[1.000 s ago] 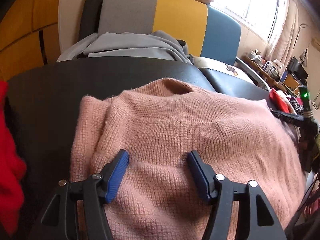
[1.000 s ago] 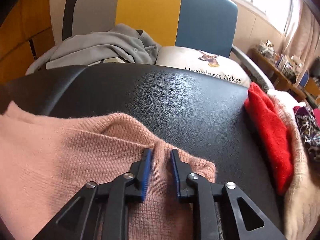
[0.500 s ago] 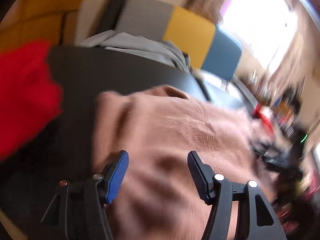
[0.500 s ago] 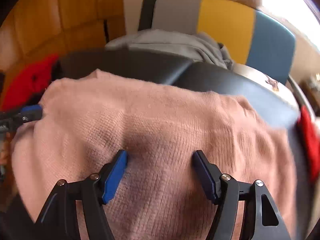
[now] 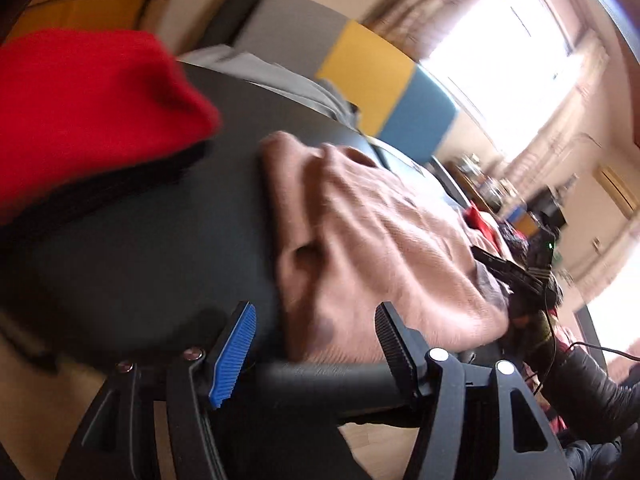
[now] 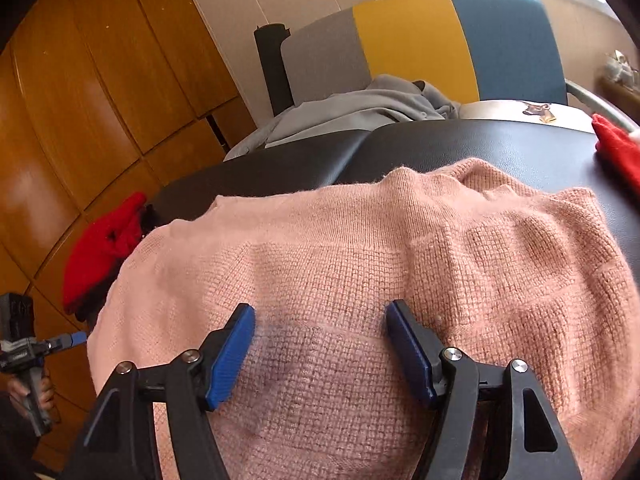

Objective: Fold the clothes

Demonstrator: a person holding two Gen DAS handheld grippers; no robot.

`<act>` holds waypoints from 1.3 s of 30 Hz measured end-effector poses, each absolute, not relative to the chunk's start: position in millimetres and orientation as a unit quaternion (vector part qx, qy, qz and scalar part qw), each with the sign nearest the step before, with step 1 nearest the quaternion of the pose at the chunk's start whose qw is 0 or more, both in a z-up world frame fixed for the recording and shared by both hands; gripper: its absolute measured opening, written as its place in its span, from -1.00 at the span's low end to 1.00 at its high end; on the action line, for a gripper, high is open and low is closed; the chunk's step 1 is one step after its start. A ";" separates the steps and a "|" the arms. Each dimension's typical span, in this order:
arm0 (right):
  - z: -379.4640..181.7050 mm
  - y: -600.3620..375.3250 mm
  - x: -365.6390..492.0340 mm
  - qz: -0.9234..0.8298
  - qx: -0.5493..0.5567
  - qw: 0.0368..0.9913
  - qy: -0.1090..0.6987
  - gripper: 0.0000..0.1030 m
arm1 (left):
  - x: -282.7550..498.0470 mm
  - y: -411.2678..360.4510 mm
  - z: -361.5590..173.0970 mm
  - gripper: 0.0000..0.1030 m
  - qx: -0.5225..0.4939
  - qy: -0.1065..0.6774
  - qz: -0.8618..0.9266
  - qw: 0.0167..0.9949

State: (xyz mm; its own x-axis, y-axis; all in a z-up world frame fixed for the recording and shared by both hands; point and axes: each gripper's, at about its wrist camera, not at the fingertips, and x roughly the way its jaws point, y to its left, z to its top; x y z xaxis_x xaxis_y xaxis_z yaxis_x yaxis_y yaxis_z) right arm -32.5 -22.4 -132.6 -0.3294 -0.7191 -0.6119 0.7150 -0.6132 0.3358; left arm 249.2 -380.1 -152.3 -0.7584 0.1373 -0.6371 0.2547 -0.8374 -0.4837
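Observation:
A pink knit sweater (image 6: 400,264) lies folded on the black padded table (image 6: 480,144). My right gripper (image 6: 320,328) is open and empty just above the sweater's near part. My left gripper (image 5: 316,332) is open and empty at the sweater's near left edge (image 5: 360,240), over the table rim; this view is blurred. The right gripper (image 5: 516,272) shows at the sweater's far side in the left wrist view. The left gripper (image 6: 60,342) shows at the left edge in the right wrist view.
A red garment (image 6: 100,256) lies at the table's left end (image 5: 80,108). Another red garment (image 6: 618,148) lies at the right end. Behind the table, a grey, yellow and blue chair (image 6: 420,40) holds grey clothes (image 6: 360,112). Wooden cabinets (image 6: 80,100) stand at left.
The right gripper opened, let go of the sweater's corner and swung left over the sweater. The left gripper pulled back and left off the sweater to its edge.

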 end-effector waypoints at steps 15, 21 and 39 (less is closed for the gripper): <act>-134.2 -22.6 -36.9 -0.818 0.371 0.440 0.002 0.38 | 231.2 -383.5 -155.0 -0.76 0.368 0.305 -0.878 0.007; -136.0 -21.8 -39.4 -0.816 0.371 0.443 -0.002 0.38 | 269.5 -402.8 -166.9 -1.00 0.375 0.319 -0.866 0.088; -136.5 -22.1 -40.8 -0.816 0.368 0.445 -0.005 0.38 | 213.0 -371.1 -153.2 -0.81 0.393 0.260 -0.881 -0.030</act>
State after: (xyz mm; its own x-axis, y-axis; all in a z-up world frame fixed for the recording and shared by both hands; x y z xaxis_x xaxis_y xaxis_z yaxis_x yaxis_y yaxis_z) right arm -40.8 -22.1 -136.5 -0.3329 -0.7301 -0.5968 0.7225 -0.6042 0.3361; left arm 213.0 -371.1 -153.2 -0.6894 0.2571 -0.6772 0.1519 -0.8628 -0.4822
